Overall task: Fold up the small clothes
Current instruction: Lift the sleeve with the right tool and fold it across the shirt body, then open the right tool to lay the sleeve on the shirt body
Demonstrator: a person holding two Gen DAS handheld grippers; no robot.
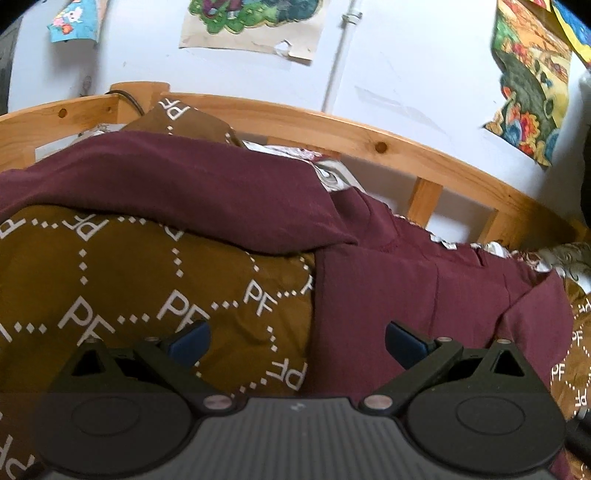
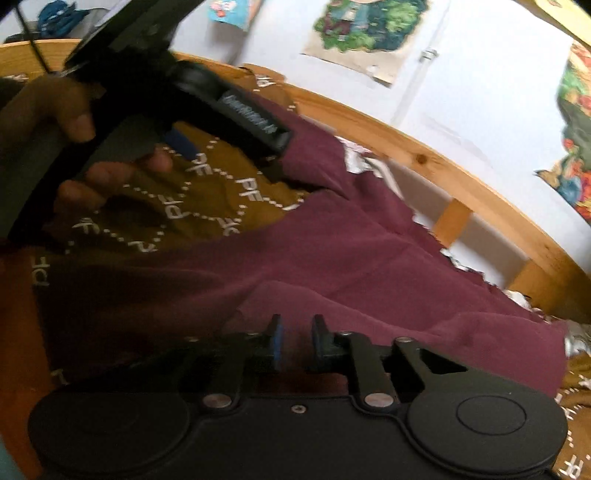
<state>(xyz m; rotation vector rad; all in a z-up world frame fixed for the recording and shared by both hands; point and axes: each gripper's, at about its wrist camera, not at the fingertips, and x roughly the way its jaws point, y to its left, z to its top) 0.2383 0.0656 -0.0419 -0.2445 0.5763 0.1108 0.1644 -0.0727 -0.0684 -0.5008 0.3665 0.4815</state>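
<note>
A maroon garment [image 1: 388,295] lies spread over a brown bedspread [image 1: 129,280] printed with white letters and dotted diamonds. One part of it is bunched up along the far side, by the wooden bed rail [image 1: 369,140]; the flatter part runs towards the near right.

The left gripper [image 1: 297,341] hovers low over the near edge of the cloth with its jaws wide apart. Nothing sits between its blue pads: the left one is above bare bedspread, the right one above maroon fabric.

The right gripper [image 2: 295,345] is tilted and close above the garment. Its jaws stand only a narrow way apart, with no cloth visibly pinched between them. From this side the person's left hand [image 2: 74,110] shows at the far left, wrapped round the handle of the other tool.

Colourful pictures [image 1: 251,26] hang on the pale wall beyond the bed.
</note>
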